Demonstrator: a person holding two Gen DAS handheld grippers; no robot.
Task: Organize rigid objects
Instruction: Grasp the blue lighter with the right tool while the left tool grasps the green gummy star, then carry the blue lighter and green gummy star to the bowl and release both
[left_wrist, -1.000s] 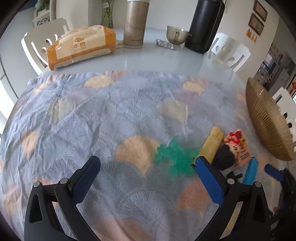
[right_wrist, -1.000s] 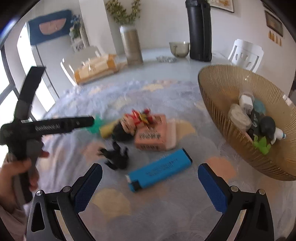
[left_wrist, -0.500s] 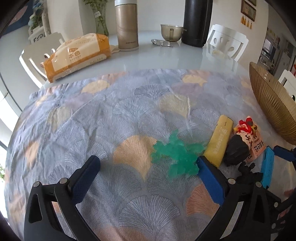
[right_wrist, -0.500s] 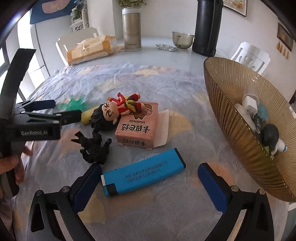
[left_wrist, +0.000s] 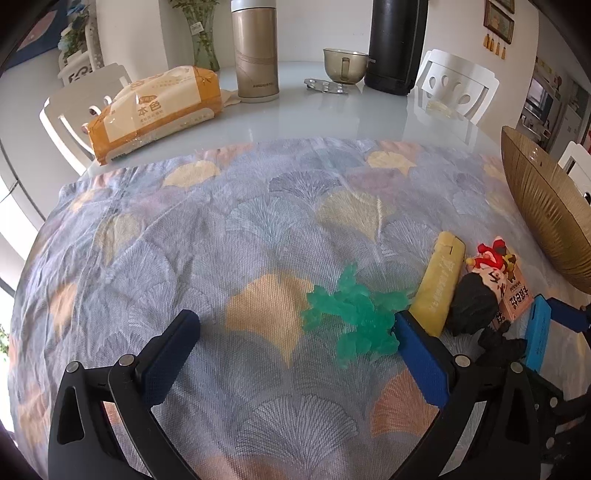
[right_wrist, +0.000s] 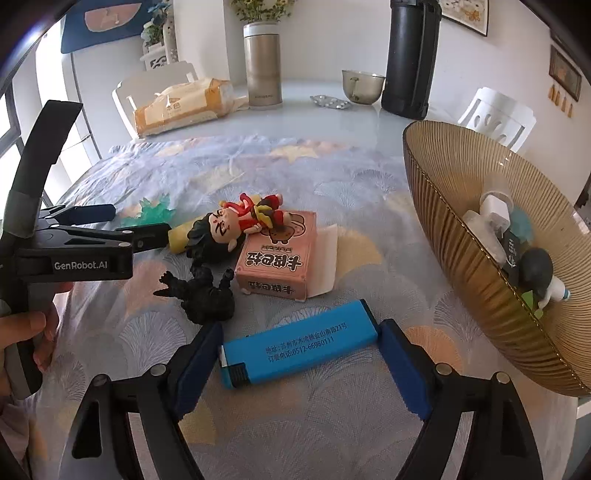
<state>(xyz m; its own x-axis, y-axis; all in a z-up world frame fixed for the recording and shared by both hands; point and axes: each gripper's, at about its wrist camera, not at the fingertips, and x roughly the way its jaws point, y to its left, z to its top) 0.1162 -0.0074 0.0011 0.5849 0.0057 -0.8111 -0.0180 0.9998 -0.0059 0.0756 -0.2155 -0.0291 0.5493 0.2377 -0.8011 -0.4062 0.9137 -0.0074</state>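
My right gripper (right_wrist: 299, 363) is open, its pads on either side of a blue lighter (right_wrist: 300, 342) that lies flat on the cloth, close to or touching its ends. Beyond it lie a black dinosaur figure (right_wrist: 207, 293), a pink card box (right_wrist: 277, 254) and a red-clothed doll (right_wrist: 240, 221). My left gripper (left_wrist: 295, 354) is open and empty, low over the cloth; a green translucent figure (left_wrist: 352, 314) lies just beside its right pad, next to a yellow lighter (left_wrist: 441, 280). The left gripper also shows in the right wrist view (right_wrist: 122, 225).
A ribbed amber bowl (right_wrist: 480, 280) at the right holds several small items. At the table's far side stand a tissue pack (left_wrist: 155, 110), a gold flask (left_wrist: 256, 51), a black flask (left_wrist: 395, 44) and a glass cup (left_wrist: 345, 64). White chairs surround the table.
My right gripper has moved forward and down and its jaws have narrowed around the blue lighter. My left gripper has edged closer to the green figure.
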